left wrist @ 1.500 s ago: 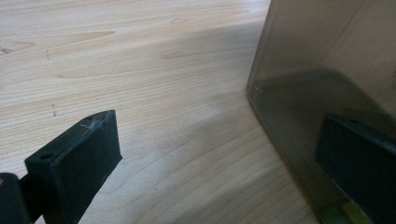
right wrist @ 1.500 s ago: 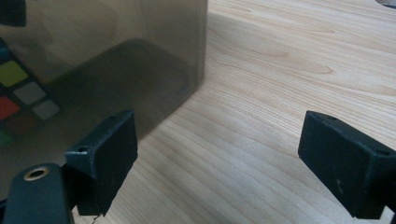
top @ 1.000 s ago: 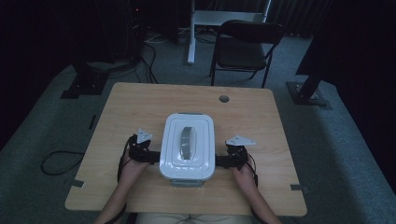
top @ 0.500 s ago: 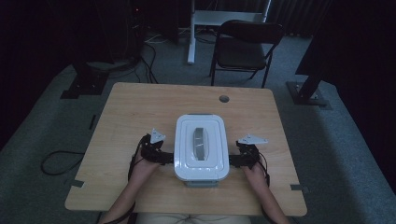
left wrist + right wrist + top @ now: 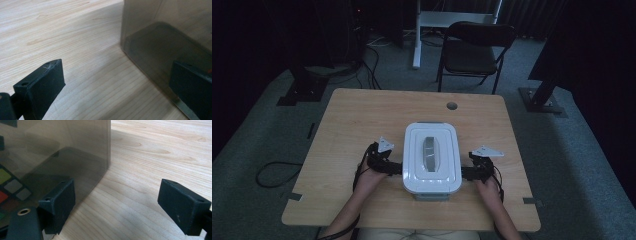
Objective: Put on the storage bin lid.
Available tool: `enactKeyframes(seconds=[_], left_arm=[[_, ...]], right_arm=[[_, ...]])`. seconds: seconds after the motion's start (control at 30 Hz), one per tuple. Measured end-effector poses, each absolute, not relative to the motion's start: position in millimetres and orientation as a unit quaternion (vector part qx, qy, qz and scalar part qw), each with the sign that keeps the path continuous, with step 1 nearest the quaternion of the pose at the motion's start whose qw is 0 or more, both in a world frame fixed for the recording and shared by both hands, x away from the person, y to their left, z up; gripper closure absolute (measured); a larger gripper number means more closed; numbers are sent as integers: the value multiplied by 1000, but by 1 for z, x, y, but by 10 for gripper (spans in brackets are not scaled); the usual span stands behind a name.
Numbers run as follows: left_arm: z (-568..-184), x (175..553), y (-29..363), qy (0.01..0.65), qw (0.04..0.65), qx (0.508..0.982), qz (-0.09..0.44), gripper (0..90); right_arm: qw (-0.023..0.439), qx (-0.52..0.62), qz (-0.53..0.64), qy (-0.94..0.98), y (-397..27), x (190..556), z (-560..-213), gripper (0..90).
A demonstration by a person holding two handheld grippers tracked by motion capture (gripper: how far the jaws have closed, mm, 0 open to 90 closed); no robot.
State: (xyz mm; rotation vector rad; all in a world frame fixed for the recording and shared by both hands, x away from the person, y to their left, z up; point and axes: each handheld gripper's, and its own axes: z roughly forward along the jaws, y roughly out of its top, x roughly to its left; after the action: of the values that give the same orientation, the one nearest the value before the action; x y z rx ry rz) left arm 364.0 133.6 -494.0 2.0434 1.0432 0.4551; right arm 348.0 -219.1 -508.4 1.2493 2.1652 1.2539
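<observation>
The wooden table (image 5: 362,120) carries a white-lidded container (image 5: 432,159) near its 6 o'clock edge. The left gripper (image 5: 393,167) sits at the container's 9 o'clock, the right gripper (image 5: 466,173) at its 3 o'clock, both jaws spread wide, clasping nothing.

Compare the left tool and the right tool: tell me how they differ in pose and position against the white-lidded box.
The left tool sits at the box's left side; the right tool at its right side. The left tool's grey plate lies farther up the table than the right tool's plate. Both have open jaws with one jaw against the box's smoky wall.
</observation>
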Motion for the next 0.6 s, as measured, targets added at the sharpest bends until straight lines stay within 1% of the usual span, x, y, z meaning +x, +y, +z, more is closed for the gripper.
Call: enactKeyframes(seconds=[0.37, 0.5, 0.6], left_arm=[[-499, 369, 133, 415, 393, 802, 174, 11], [-501, 371, 137, 416, 403, 799, 165, 10], [-499, 372, 141, 413, 409, 796, 171, 10]], right_arm=[[173, 441, 437, 765, -221, 348, -508, 125], [185, 441, 422, 770, -219, 349, -508, 125], [194, 446, 410, 771, -220, 350, -507, 125]])
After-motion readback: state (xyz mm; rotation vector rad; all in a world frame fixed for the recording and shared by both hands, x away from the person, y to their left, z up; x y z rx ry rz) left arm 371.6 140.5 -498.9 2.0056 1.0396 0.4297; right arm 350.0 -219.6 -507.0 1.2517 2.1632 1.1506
